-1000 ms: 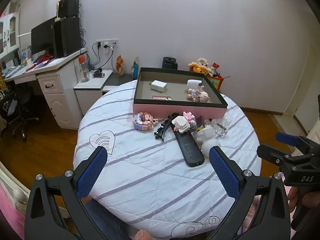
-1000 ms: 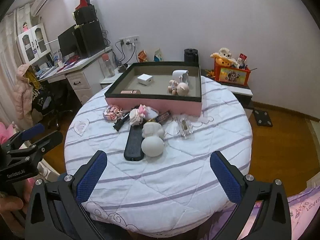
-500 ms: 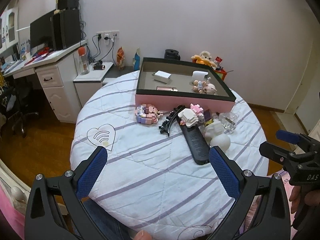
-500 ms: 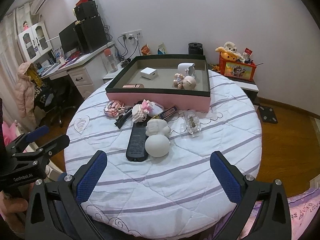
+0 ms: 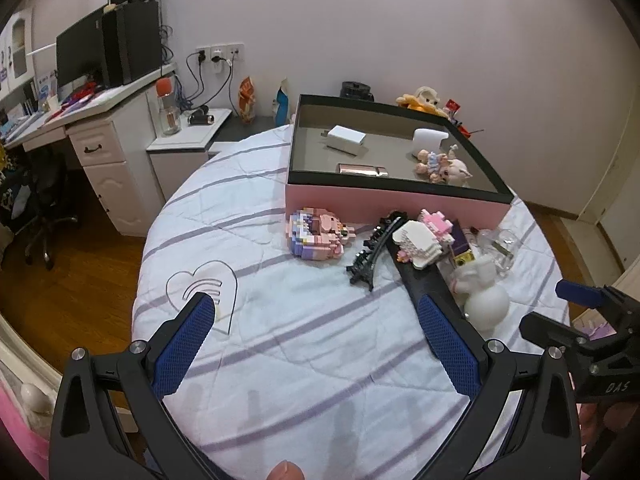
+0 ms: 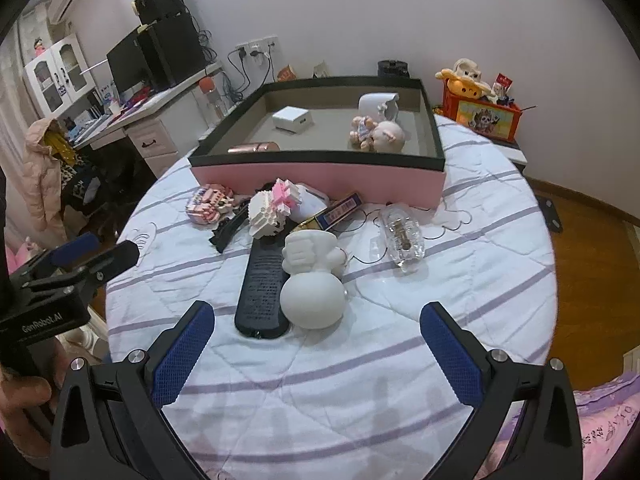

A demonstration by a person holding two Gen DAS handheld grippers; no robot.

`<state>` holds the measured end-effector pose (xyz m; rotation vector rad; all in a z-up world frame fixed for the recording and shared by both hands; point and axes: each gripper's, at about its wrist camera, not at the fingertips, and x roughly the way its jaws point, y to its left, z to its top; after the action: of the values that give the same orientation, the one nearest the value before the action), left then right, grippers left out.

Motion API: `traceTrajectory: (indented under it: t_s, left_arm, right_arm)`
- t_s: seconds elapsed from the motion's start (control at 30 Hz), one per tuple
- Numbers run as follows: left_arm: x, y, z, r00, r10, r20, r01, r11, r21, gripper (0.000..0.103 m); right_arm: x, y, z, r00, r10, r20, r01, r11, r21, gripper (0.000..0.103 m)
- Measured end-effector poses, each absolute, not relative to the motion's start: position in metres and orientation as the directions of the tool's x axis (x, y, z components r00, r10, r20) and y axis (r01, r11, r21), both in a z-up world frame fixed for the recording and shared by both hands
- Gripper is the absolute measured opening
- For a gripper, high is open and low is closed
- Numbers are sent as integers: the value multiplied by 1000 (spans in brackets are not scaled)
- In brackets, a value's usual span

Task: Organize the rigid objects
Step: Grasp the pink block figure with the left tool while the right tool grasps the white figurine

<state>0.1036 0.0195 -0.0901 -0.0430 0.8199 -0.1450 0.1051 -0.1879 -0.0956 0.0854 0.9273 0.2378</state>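
Note:
A pink box with a black rim (image 5: 396, 204) (image 6: 320, 172) stands at the back of the round table (image 5: 320, 340). It holds a white charger (image 5: 345, 137), a rose-gold bar (image 5: 362, 169), a white cup (image 6: 378, 105) and a small doll (image 6: 376, 133). In front lie a pink block figure (image 5: 316, 234), a black hair clip (image 5: 372, 254), a white block figure (image 6: 272, 210), a black remote (image 6: 264, 284), a white plaster figure (image 6: 312, 280) and a clear bottle (image 6: 402, 236). My left gripper (image 5: 316, 336) and right gripper (image 6: 316, 340) are open and empty, above the near part of the table.
A white desk (image 5: 100, 128) with a monitor stands at the left, with a chair (image 5: 36, 216) beside it. A toy box (image 6: 484, 114) sits behind the table at the right. Wooden floor surrounds the table.
Both grippers have moved forward toward the table and its objects, which now look larger. Both stay open.

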Motion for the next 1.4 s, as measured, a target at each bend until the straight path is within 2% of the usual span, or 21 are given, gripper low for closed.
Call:
traceTrajectory:
  t_s: [0.2,0.33,0.4,0.5,0.57,1.13,1.17,1.23,1.33,1.4]
  left_arm:
    - [128,21,-105,648,-142,-748,114,990,-89,103]
    - [144,23,-114,636,-136,-759,111,990,-85,103]
    - [153,24,-119,631,-136,-764,110,990,-85,103]
    - [165,24,-126,621,-138,-771,110,990,-89,103]
    - [173,23,-131,613,-139,-778,112,990,-89,103]
    - [227,4,-163,572,-99,-815,106,993,-47,101]
    - [228,4,-163,573,-100,-814,106,993,-48,100]
    - [227,5,-161,577,-100,-811,107,993,-46,90]
    - [223,12,-158,592,-100,-800,94,994,-55,64]
    - [220,19,-157,590,-130,-797,90,991,-95,63]
  right_arm:
    - [127,-185,-118,542,260,-799,-153,966,211,94]
    - [140,-186,-131,525,273,-806,-129,962,242,75]
    - [146,-186,-137,516,270,-813,-125,962,241,72]
    - [155,-182,-146,502,280,-819,-133,960,247,63]
    - [159,-180,-148,502,283,-817,-146,959,242,52]
    - [161,-180,-146,497,301,-814,-177,953,245,52]
    - [161,-180,-146,497,302,-814,-176,953,246,52]
    - [161,-181,-146,495,304,-814,-175,952,249,52]
    - [161,-181,-145,494,306,-814,-172,952,253,52]
    - [160,-181,-144,494,308,-813,-172,951,256,52]
